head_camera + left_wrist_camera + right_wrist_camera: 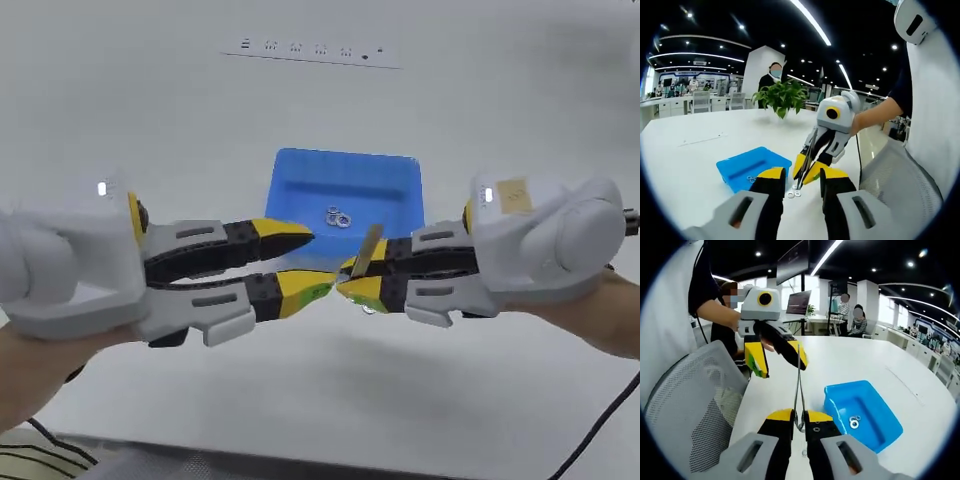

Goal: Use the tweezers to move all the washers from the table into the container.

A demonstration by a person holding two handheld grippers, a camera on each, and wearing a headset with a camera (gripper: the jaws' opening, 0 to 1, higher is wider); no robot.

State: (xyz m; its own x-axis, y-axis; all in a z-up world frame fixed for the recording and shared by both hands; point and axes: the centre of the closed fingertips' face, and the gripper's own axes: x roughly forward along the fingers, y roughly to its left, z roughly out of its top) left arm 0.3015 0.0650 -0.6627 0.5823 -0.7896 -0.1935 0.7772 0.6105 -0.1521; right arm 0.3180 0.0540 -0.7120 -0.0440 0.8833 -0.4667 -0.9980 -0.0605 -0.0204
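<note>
A blue container (345, 185) stands mid-table with a few washers (338, 217) in it. My right gripper (355, 276) is shut on metal tweezers (368, 248), just in front of the container. The tweezers (805, 162) point down at loose washers (794, 194) on the white table; one washer (368, 309) shows under the jaws. My left gripper (300, 262) faces the right one, open and holding nothing, tips close to the tweezers. In the right gripper view the tweezers (799, 385) rise from my shut right gripper (799, 416) toward the open left gripper (777, 357). The container (862, 412) lies to the right.
A power strip (310, 50) lies at the table's far side. A potted plant (782, 97) stands on the table beyond the container (752, 167). A grey mesh chair (695, 400) sits at the table's near edge. People stand in the background.
</note>
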